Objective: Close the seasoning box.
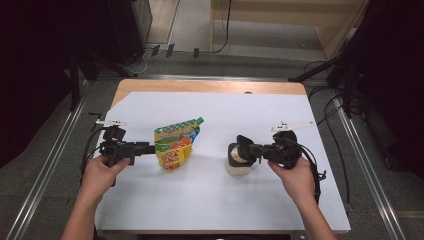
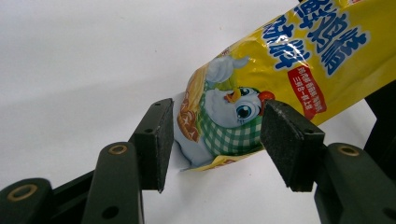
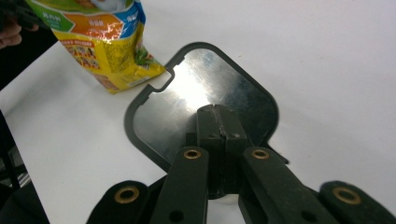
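Note:
A yellow snack pouch [image 1: 175, 145] with a green top corner stands tilted on the white table cover. My left gripper [image 1: 150, 148] grips its lower end from the left. In the left gripper view the two pads press on the pouch [image 2: 289, 51] at its printed bird, with the left gripper [image 2: 215, 140] straddling that corner. My right gripper [image 1: 248, 148] is shut on a black lid [image 1: 243, 145] held on edge just above a small clear jar [image 1: 238, 167] of pale contents. In the right gripper view the right gripper [image 3: 216, 116] pinches the lid [image 3: 187, 98], whose shiny inner face shows; the pouch [image 3: 107, 42] stands beyond.
The white cover [image 1: 210, 200] spreads over a wooden table [image 1: 210, 86]. Dark stands and cables [image 1: 330, 107] crowd the floor at both sides and behind. A person's hand holds each gripper from the near edge.

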Tool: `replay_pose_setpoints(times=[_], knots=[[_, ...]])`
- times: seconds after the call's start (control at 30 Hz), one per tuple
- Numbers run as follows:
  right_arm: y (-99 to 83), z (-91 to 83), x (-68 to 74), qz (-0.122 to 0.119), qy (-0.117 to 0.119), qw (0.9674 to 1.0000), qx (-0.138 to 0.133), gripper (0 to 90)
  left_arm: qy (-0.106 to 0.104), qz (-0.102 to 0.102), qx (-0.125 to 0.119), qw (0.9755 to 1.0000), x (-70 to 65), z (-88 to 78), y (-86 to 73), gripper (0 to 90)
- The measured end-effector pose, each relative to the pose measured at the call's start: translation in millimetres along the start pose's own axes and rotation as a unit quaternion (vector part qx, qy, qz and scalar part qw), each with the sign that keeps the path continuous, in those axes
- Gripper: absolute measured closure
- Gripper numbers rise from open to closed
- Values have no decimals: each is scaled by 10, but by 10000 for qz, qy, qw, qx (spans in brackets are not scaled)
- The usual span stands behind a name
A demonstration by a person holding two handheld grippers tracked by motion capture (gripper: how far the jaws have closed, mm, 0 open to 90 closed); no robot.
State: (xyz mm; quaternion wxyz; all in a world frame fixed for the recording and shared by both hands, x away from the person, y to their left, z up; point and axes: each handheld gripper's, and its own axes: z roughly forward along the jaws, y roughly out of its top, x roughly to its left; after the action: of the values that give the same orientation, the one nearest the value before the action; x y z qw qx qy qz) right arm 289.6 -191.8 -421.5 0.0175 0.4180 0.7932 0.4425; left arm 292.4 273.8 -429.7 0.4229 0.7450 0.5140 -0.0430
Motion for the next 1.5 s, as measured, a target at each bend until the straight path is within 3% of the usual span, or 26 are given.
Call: replay_pose_setpoints(times=[0.23, 0.5, 0.63, 0.8, 0.9, 1.2, 1.5], knots=[[-31, 204, 109, -208, 19, 9992, 333, 900, -18, -12, 10, 10000, 6, 6, -1, 450], [-27, 223, 151, -271, 40, 9991, 310, 900, -11, -16, 13, 10000, 8, 6, -4, 448], [-7, 151, 130, -272, 19, 9995, 156, 876, -18, -25, 5, 10000, 14, 1, -2, 446], [15, 10, 50, -315, -150, 9993, -144, 720, -10, -28, 17, 10000, 15, 3, -2, 443], [4, -64, -49, -216, -218, 9990, -316, 658, -1, -35, 28, 10000, 15, 8, -3, 441], [-59, -185, -273, -44, -393, 9979, -507, 573, 23, -31, 45, 10000, 16, 16, -7, 437], [-176, -243, -516, 3, -731, 9950, -685, 453, 41, -21, 60, 10000, 29, 11, -7, 432]])
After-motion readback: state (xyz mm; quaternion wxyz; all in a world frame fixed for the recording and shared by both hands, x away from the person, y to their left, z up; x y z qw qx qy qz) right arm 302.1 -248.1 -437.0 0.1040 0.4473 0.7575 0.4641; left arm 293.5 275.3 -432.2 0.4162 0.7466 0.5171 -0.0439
